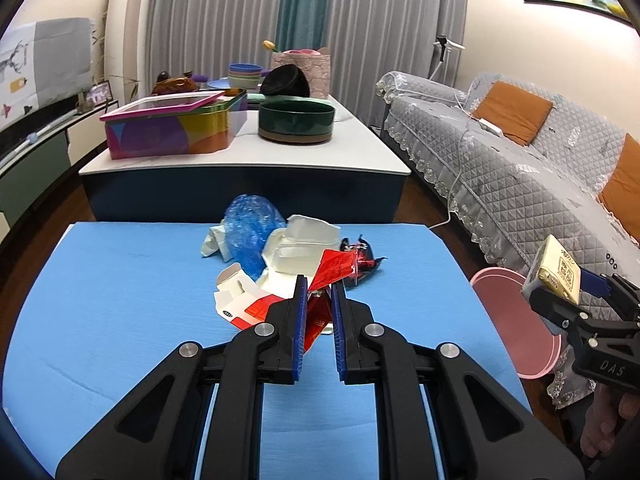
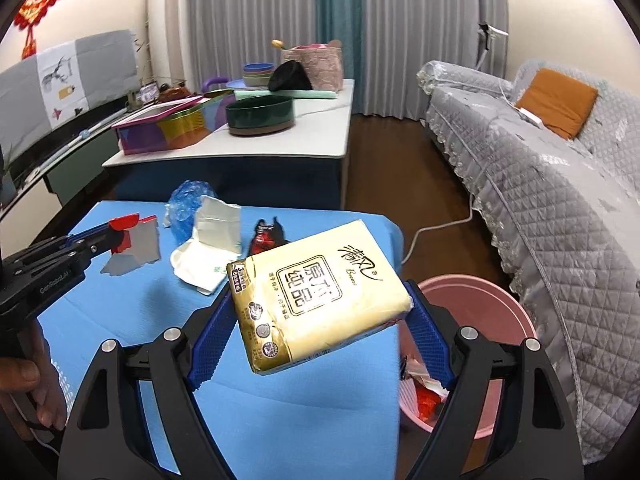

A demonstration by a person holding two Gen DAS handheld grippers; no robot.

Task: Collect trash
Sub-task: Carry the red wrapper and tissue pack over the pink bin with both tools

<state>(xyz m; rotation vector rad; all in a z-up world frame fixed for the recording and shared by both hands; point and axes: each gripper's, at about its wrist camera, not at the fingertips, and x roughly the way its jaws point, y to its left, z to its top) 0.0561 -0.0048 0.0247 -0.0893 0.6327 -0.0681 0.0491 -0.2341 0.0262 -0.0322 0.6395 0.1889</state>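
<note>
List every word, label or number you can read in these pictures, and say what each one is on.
"DAS": on the black body of the right gripper, seen from the left wrist view.
"GenRobot.AI": on the body of the left gripper, small but legible.
"3": on the yellow tissue pack; its large Chinese characters are sharp, the small print too small to read.
Print on the red wrapper and the white carton: too blurred to read.

Left gripper [image 1: 319, 284] hides the lower part of a red wrapper [image 1: 334, 270]. The tissue pack [image 2: 320, 296] conceals part of the tabletop [image 2: 120, 308] and bin [image 2: 480, 304] rim. The bin's contents are largely hidden; the pack's small print is illegible.
</note>
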